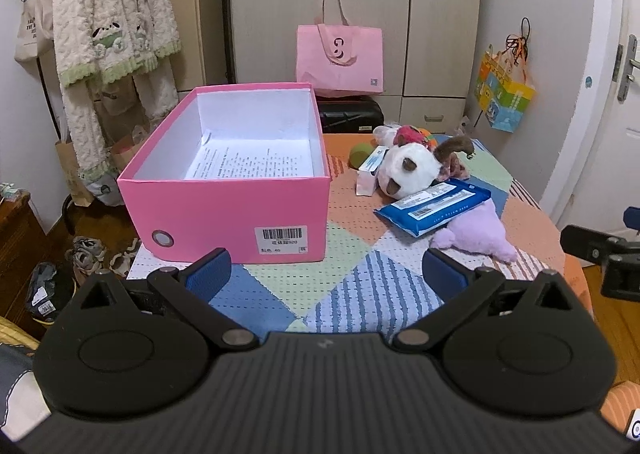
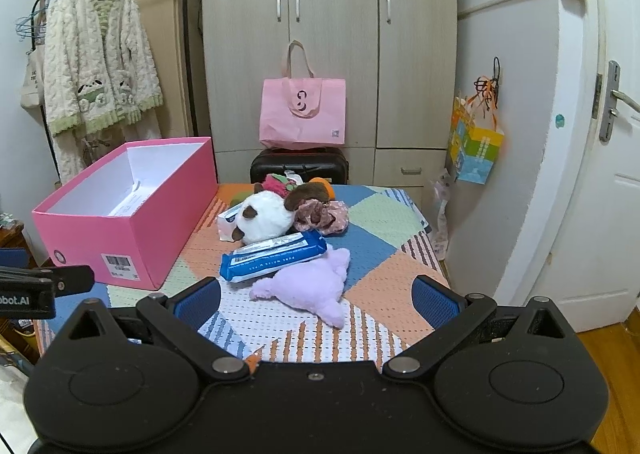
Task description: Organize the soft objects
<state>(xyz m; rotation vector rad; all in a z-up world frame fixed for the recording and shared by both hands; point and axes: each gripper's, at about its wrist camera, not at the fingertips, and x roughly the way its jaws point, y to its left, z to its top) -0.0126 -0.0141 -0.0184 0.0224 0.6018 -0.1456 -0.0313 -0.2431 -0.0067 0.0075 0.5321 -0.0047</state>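
Right of the pink box [image 1: 224,190], both tools, left tool [image 1: 326,272] and right tool [image 2: 316,300], gape wide, holding nothing; only a printed sheet [image 1: 248,162] lies inside the box.

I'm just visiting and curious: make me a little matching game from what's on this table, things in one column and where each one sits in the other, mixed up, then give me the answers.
Things:
1. blue wipes pack
2. printed paper sheet
3. pink tote bag
4. lilac plush toy

Places:
A. on the black suitcase by the wardrobe
B. partly under the wipes pack, nearest the right gripper
C. on the floor of the pink box
D. lying across the lilac toy, against the panda plush

Pairs: 1-D, 2-C, 3-A, 4-B
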